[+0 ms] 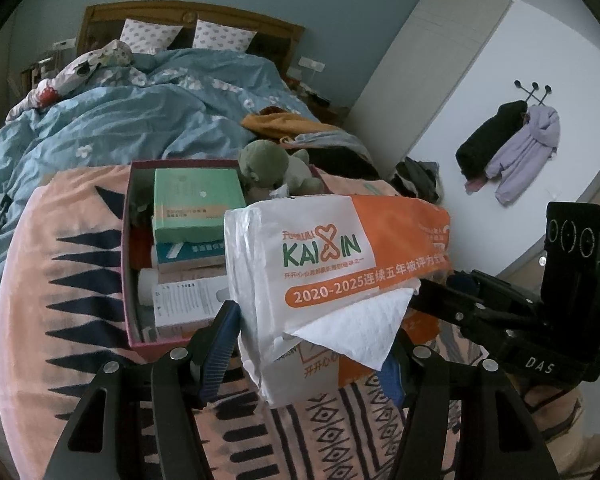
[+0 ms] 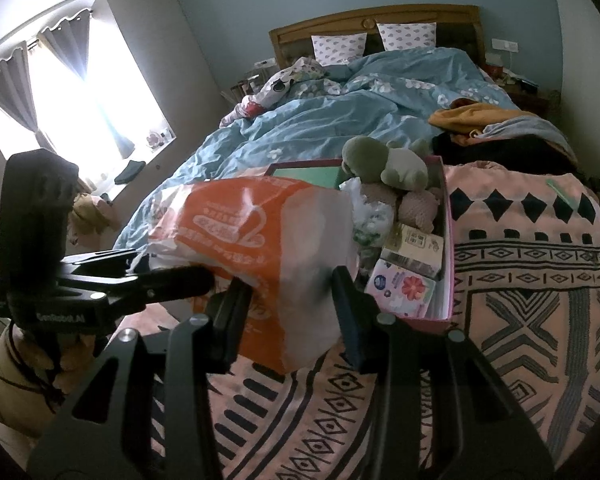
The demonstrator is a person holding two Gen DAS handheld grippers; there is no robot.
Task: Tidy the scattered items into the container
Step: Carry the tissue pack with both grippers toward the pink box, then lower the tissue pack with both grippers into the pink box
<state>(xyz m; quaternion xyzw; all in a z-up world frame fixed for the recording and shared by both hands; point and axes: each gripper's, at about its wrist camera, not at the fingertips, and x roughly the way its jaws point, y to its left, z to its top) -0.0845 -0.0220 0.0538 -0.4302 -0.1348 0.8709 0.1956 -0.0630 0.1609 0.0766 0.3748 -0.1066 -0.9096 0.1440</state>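
Note:
An orange-and-white tissue pack (image 1: 332, 256) marked KAIXIN is held between both grippers above the pink patterned blanket (image 1: 72, 264), just in front of the pink box (image 1: 127, 240). My left gripper (image 1: 312, 352) is shut on the pack's near end, a white tissue sticking out. My right gripper (image 2: 292, 312) is shut on the same pack (image 2: 268, 236) from the other side. The box (image 2: 448, 256) holds several cartons, a green box (image 1: 198, 204) and a green plush toy (image 1: 272, 168), also in the right wrist view (image 2: 384, 162).
The box sits on a bed with a blue duvet (image 1: 120, 112) and piled clothes (image 2: 496, 128). Coats hang on a wall hook (image 1: 512, 148). A bright window (image 2: 72, 92) is left of the bed.

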